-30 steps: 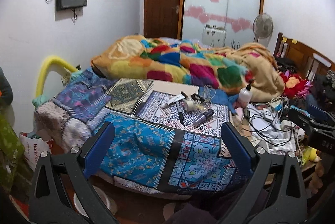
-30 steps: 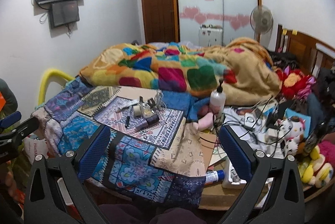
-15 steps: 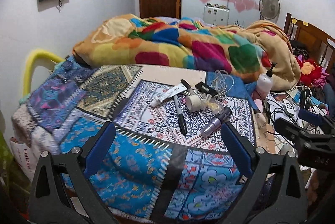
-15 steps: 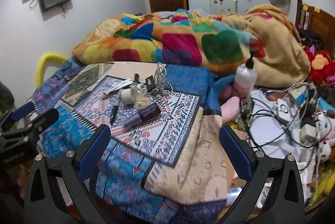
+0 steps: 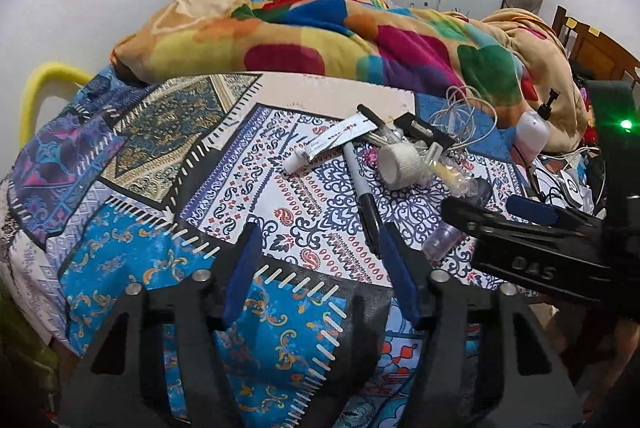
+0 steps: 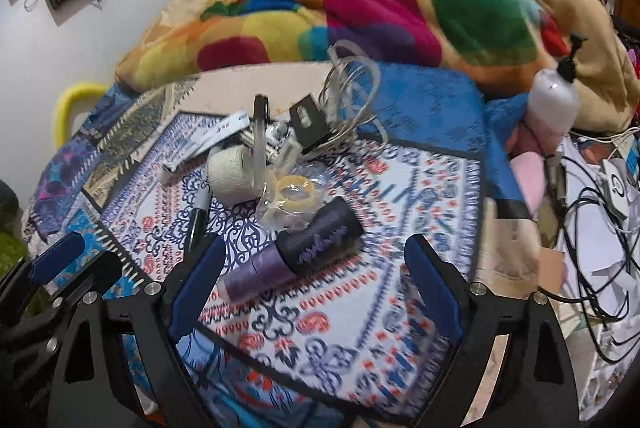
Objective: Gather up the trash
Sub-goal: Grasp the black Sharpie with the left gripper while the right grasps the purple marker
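Observation:
A pile of small items lies on the patterned bedspread (image 5: 132, 256): a white tube (image 5: 332, 143), a black marker (image 5: 366, 199), a white tape roll (image 5: 402, 167) and a purple bottle (image 6: 296, 252) lying on its side. My left gripper (image 5: 320, 276) is open and empty, its tips just short of the marker's near end. My right gripper (image 6: 314, 288) is open and empty, hovering with the purple bottle just ahead between its fingers. It also shows in the left wrist view (image 5: 532, 240), over the pile's right side.
A clear wrapper with a yellow ring (image 6: 292, 195), a black clip (image 6: 308, 123) and a coiled white cable (image 6: 352, 87) lie in the pile. A bright rumpled blanket (image 5: 340, 35) lies behind. A pump bottle (image 6: 554, 99) and tangled cables (image 6: 600, 228) are at the right.
Both grippers have moved forward and down toward the pile. The left gripper's fingers have narrowed but stay open. The right gripper now sits over the purple bottle.

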Demonstrator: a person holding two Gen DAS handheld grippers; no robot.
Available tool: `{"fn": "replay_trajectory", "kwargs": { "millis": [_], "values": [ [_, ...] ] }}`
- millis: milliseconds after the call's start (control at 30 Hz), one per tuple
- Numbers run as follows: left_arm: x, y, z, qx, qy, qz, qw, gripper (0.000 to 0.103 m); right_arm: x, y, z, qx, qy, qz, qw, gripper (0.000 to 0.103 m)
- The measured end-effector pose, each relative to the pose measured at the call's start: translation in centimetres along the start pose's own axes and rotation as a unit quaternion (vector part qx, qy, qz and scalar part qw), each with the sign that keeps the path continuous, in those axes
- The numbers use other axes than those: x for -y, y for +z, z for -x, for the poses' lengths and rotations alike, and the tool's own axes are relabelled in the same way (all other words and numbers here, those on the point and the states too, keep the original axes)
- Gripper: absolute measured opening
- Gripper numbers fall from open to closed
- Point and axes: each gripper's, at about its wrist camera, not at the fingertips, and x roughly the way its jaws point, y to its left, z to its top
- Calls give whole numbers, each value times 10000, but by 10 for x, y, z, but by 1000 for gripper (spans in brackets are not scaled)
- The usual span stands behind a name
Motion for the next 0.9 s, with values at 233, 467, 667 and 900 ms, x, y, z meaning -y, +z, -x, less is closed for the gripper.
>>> {"fn": "replay_trajectory", "kwargs": {
  "millis": [233,467,667,900],
  "values": [
    [1,-1,-20,-229,-202,-44,9995,38,1,-5,-3,13,-284,548,9981,74],
    [17,7,-40,-373,-487,-38,9981,38,34,-4,8,-125,137,315,9993,64],
    [31,10,-54,-367,-391,-95,9985,38,44,-1,8,-207,359,234,9989,46],
    [35,8,-63,-309,-218,-48,9993,33,23,-4,0,3,81,452,9989,41]
  ]
}}
